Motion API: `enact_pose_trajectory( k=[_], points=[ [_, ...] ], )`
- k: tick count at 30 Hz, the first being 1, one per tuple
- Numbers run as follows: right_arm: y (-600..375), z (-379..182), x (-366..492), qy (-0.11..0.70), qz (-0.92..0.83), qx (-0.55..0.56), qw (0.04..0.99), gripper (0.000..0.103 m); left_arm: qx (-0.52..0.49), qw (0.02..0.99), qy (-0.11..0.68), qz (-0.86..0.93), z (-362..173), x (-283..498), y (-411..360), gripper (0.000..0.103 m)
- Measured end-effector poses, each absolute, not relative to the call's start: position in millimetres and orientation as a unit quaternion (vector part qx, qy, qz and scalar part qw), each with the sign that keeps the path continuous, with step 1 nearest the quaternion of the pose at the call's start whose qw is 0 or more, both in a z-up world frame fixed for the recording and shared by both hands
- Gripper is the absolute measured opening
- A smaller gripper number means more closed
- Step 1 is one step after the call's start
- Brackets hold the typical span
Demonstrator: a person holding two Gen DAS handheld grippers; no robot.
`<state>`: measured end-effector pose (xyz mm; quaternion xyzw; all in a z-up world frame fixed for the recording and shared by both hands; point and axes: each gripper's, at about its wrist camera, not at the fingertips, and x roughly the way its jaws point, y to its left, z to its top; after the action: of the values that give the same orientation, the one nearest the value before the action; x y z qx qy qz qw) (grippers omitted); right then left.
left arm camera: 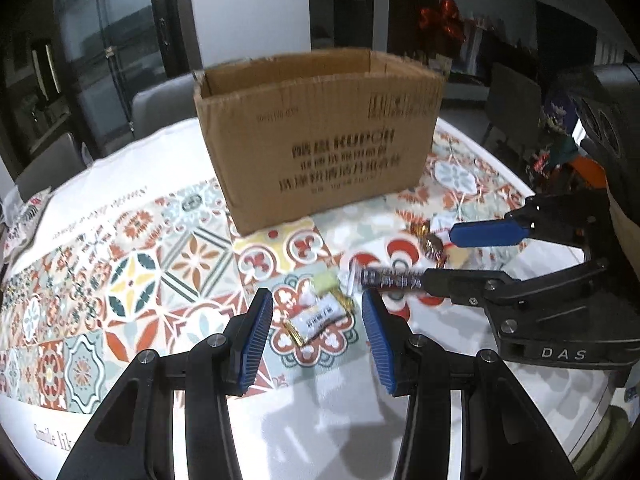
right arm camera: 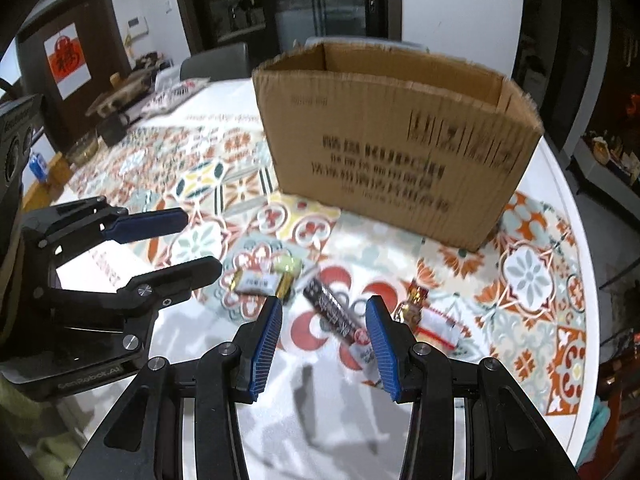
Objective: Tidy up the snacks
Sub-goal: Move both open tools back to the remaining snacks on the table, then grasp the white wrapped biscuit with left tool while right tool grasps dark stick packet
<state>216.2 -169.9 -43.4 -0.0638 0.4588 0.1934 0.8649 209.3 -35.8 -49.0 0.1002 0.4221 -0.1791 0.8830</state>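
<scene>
An open cardboard box [left arm camera: 320, 136] [right arm camera: 392, 148] stands on the patterned tablecloth. Snacks lie in front of it: a white and gold wrapped candy [left arm camera: 318, 320] [right arm camera: 260, 282], a pale green sweet [left arm camera: 326, 282] [right arm camera: 288, 266], a dark long snack bar [left arm camera: 390, 278] [right arm camera: 336, 314], a small gold candy [left arm camera: 430, 240] [right arm camera: 412, 302] and a white and red packet [right arm camera: 438, 326]. My left gripper [left arm camera: 318, 312] [right arm camera: 200, 240] is open, hovering around the white and gold candy. My right gripper [right arm camera: 324, 312] [left arm camera: 440, 254] is open over the dark bar.
The round table's white edge [right arm camera: 576, 216] curves at the right. Chairs [left arm camera: 160, 100] stand behind the table. Bags and dishes [right arm camera: 120, 112] sit at the far left of the table. A dark cabinet with a red bow [left arm camera: 444, 20] is in the background.
</scene>
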Motion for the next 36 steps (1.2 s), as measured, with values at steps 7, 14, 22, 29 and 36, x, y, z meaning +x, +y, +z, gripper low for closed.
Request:
enact_pose_trajectory(
  k=[7, 14, 22, 29, 36],
  points=[
    [-165, -68, 227, 0.489, 0.198, -0.069, 0.847, 0.045, 0.084, 0.859, 0.463, -0.2, -79, 217, -33, 0.046],
    [-161, -85, 236, 0.505, 0.191, -0.079, 0.838, 0.045, 0.091, 0.841, 0.485, -0.22, -104, 230, -33, 0.046],
    [-157, -95, 246, 0.512, 0.189, -0.086, 0.833, 0.045, 0.1, 0.835, 0.492, -0.226, -117, 245, -37, 0.046],
    [-158, -101, 253, 0.523, 0.193, -0.061, 0.828, 0.045, 0.08, 0.831, 0.502, -0.224, -122, 246, -37, 0.035],
    [-150, -110, 250, 0.534, 0.208, -0.042, 0.819, 0.028, 0.054, 0.828, 0.511, -0.224, -121, 239, -35, 0.019]
  ],
)
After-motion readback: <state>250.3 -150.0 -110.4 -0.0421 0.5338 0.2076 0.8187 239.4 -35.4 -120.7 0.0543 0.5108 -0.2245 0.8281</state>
